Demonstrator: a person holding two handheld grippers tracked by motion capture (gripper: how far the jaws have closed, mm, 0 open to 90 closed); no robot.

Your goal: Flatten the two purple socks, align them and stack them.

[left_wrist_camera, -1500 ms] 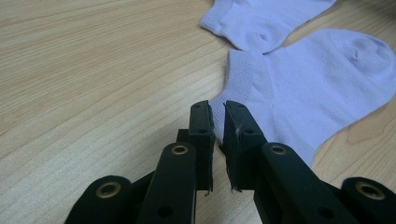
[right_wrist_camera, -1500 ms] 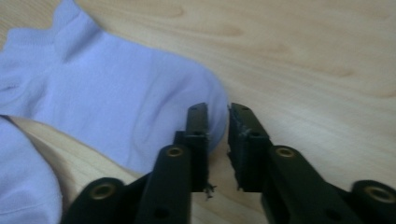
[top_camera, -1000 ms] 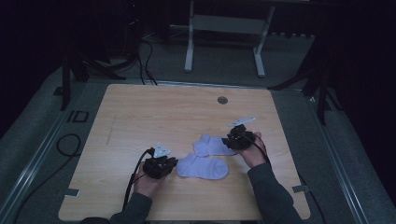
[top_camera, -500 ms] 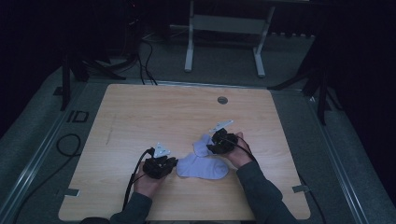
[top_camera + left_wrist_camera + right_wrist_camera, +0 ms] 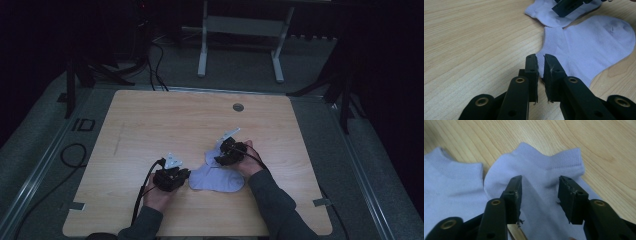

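Two white ankle socks on the wooden table, toward the near right of its middle. Near sock lying flat, far sock just beyond it, cuffs meeting or close to it. Left hand-held gripper parked at the near sock's left edge, jaws nearly shut with a thin gap, nothing seen pinched in the left gripper view, fabric just past the tips. Right hand-held gripper over the far sock, jaws just been opening, now wide apart, sock under and between them, pads not pressing on it. Round grommet further back, well clear. Black cables and a metal stand on the floor beyond the far edge. Nothing blocking either sock except the right hand-held gripper itself.
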